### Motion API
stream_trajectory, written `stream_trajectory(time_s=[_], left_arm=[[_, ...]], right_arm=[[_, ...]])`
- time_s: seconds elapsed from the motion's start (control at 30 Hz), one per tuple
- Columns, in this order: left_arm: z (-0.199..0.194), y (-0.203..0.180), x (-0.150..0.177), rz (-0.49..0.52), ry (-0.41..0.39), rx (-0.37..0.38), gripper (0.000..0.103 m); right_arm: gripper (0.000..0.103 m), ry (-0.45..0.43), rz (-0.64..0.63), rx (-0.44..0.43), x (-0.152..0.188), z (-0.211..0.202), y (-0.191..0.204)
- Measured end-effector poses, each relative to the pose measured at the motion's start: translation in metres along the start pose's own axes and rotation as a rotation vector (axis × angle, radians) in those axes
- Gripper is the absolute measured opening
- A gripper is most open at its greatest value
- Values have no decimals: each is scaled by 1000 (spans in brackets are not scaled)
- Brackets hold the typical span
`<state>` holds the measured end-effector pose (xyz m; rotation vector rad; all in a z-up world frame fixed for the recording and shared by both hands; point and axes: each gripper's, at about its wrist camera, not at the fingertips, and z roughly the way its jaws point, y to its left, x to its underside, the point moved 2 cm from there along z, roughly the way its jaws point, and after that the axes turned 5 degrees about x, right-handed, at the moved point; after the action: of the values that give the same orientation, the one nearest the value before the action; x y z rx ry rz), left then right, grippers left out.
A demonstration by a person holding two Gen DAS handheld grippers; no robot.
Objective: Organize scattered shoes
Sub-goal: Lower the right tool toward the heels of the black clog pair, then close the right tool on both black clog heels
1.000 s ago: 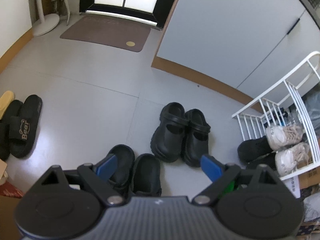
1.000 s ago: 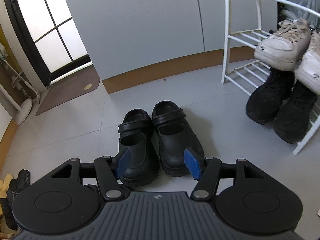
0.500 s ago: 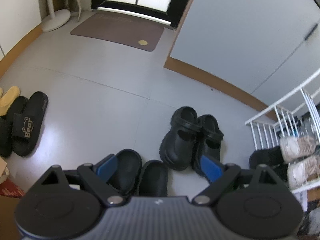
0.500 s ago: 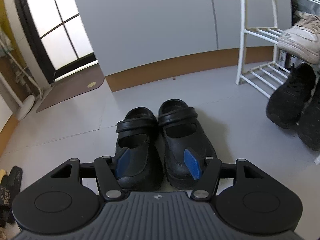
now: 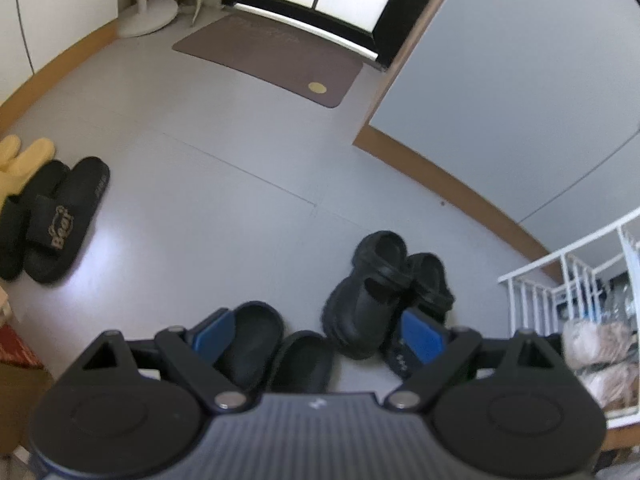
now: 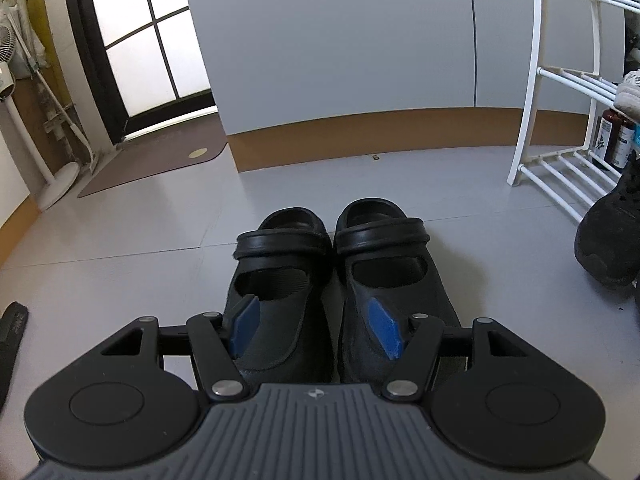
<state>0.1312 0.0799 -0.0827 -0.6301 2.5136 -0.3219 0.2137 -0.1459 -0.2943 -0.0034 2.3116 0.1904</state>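
A pair of black strap shoes (image 6: pixel 276 280) stands side by side on the grey floor, heels toward the wall. My right gripper (image 6: pixel 314 330) hangs low over their toes, open, one blue pad over each shoe; I cannot tell whether the pads touch them. In the left wrist view the same pair (image 5: pixel 368 292) sits ahead to the right. My left gripper (image 5: pixel 318 334) is wide open above a pair of black clogs (image 5: pixel 252 340), with nothing between its fingers.
A white wire shoe rack (image 6: pixel 560 160) stands on the right with black sneakers (image 6: pixel 608 248) at its foot and pale sneakers (image 5: pixel 596 344) on a shelf. Black "Bear" slides (image 5: pixel 60 220) and yellow slippers (image 5: pixel 24 156) lie far left. A brown doormat (image 5: pixel 272 56) lies by the door.
My right gripper has sunk toward the strap shoes, which now fill more of its view. The left gripper has rolled a little and shifted slightly; its jaws stay wide.
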Motion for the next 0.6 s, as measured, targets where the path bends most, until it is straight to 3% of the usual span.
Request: stream_trajectory(time_s=[0.1, 0.3, 0.6], left_arm=[[-3, -10, 0, 80, -18, -16, 92], [-4, -5, -2, 46, -31, -19, 92], [-4, -5, -1, 6, -15, 19, 92]], right_arm=[[66, -17, 1, -7, -3, 8, 2], [67, -31, -10, 5, -5, 26, 4], [66, 40, -58, 50, -6, 70, 3]])
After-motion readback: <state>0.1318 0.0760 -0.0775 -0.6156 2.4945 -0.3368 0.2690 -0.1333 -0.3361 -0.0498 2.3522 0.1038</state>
